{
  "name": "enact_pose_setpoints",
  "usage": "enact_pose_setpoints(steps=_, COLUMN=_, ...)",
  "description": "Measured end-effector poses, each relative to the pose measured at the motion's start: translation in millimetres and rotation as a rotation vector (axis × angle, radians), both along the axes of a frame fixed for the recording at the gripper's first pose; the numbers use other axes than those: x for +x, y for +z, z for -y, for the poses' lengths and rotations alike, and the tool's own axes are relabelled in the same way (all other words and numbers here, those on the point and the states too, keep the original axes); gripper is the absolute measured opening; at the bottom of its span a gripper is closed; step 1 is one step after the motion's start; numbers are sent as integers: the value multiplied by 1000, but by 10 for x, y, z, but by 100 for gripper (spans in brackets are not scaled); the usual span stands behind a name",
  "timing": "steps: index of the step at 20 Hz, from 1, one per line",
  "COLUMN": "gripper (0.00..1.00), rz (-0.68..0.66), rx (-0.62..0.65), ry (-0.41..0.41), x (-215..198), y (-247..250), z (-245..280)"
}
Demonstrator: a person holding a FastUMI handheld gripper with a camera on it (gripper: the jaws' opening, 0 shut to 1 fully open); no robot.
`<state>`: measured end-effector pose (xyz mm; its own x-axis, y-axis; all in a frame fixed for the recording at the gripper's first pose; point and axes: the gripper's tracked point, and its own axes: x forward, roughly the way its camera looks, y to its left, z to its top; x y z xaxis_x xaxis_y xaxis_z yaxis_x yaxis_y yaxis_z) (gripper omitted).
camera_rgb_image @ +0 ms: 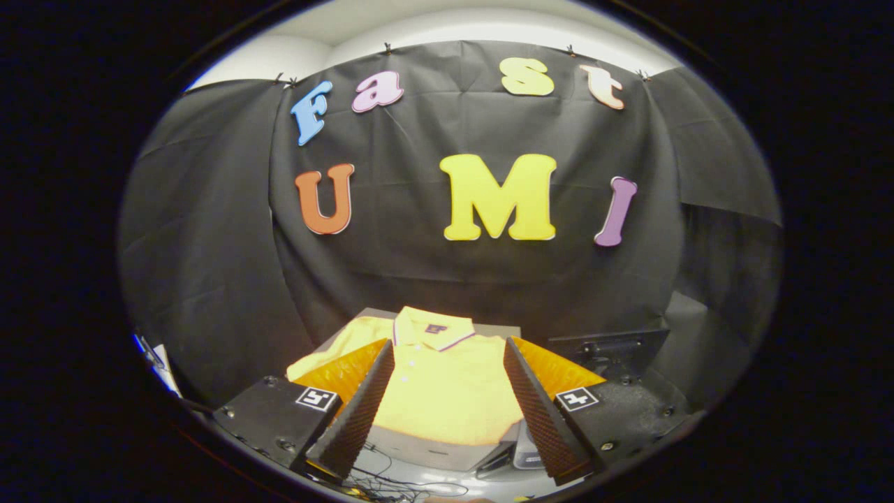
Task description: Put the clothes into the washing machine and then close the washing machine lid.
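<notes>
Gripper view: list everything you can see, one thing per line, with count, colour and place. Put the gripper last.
Polo shirt: one, yellow with a striped collar, spread flat on a grey surface, ahead of and between the fingers.
Grey surface: one, light grey, under the shirt; what it belongs to cannot be told.
Black bracket: one, black, beyond the right-hand finger, beside the shirt.
Cables: a few, dark, on the pale surface below the shirt, near the fingers.
Black cloth wall: one, black, behind everything.
Gripper: one, fingers wide open, holding nothing, the shirt lying between them.
</notes>
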<state>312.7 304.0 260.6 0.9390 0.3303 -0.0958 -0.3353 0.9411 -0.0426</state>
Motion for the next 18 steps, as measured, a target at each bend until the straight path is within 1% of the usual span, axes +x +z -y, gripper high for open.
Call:
enact_pose_setpoints(steps=3, gripper=98, rz=-42, rx=6, ry=13, x=244, y=-75, z=-322)
enact_pose_setpoints(steps=5, gripper=99, rz=-86, rx=4, ry=6, x=408, y=-210, z=-459)
enact_pose_setpoints(steps=9, gripper=99, rz=-190, rx=-21, ry=-13, x=807, y=-590, z=-675)
enact_pose_setpoints(steps=13, gripper=99, rz=-276, rx=-71, ry=-47, x=1144, y=-1009, z=-743)
enact_pose_setpoints(steps=15, gripper=98, rz=-315, rx=-101, ry=-58, x=1242, y=-1224, z=-766)
enact_pose_setpoints(steps=18, gripper=98, rz=-392, rx=-112, ry=-65, x=1235, y=-1468, z=-800)
